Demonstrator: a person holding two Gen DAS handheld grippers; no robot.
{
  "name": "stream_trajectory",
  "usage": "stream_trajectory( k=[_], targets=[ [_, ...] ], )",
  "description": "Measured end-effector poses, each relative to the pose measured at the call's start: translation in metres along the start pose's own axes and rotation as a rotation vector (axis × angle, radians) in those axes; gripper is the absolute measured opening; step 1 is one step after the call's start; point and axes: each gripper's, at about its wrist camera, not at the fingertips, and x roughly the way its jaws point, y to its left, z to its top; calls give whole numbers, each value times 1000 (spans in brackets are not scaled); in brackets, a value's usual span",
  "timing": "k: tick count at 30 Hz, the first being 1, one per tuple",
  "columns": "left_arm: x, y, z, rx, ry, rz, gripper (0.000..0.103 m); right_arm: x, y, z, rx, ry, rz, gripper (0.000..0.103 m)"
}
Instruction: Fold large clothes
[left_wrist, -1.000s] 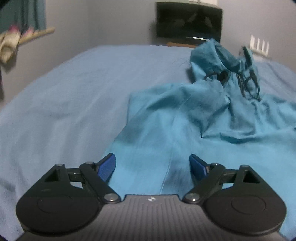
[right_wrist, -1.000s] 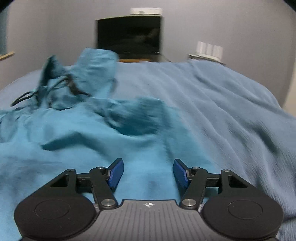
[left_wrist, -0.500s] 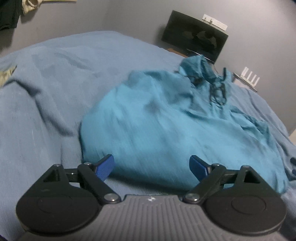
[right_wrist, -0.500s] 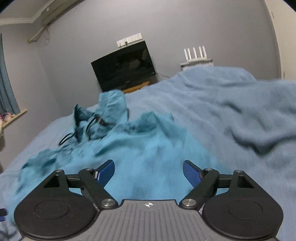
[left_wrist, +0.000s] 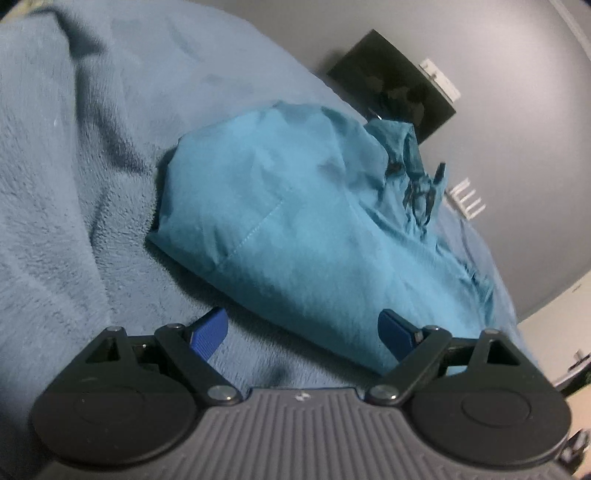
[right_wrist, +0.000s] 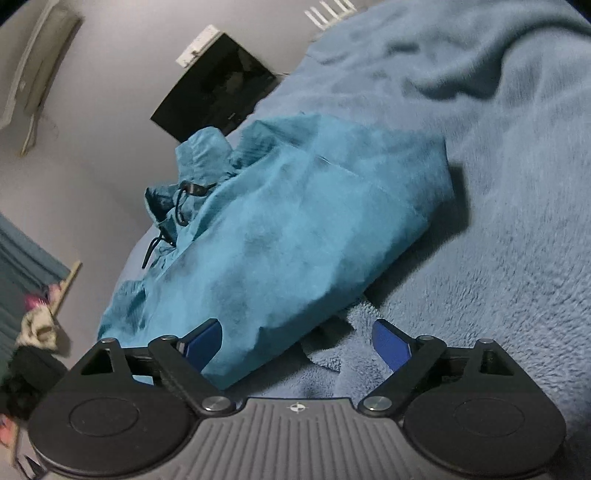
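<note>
Grey-walled bedroom, blue bed (left_wrist: 66, 206): teal jacket (left_wrist: 295, 229) lies folded in a bundle mid-blanket, left tongs (left_wrist: 303, 332) and right tongs (right_wrist: 295, 339) both released, empty, flanking its near edge, likely to tidy the fold.

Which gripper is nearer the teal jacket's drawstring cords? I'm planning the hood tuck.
Neither clearly: left gripper and right gripper both sit open at the teal jacket near edge, cords far off.
</note>
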Motion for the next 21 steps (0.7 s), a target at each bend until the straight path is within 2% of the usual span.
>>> stream_trajectory(
  k=[5, 8, 14, 16, 20, 21],
  targets=[
    [19, 0, 1, -1, 10, 15, 90, 14, -12, 5, 75, -9, 50, 96],
    [26, 2, 4, -26, -25, 0, 93, 23, -14, 12, 111, -16, 97, 98],
    [38, 18, 15, -155, -73, -25, 93, 40, -21, 29, 177, -48, 160, 98],
    [43, 23, 20, -197, -88, -32, 93, 43, -27, 34, 219, -76, 177, 92],
    [52, 29, 24, -238, -130, -52, 92, 48, -34, 42, 251, -133, 187, 73],
    [51, 29, 24, -222, -138, -46, 78, 50, -36, 44, 253, -134, 182, 64]
  ],
)
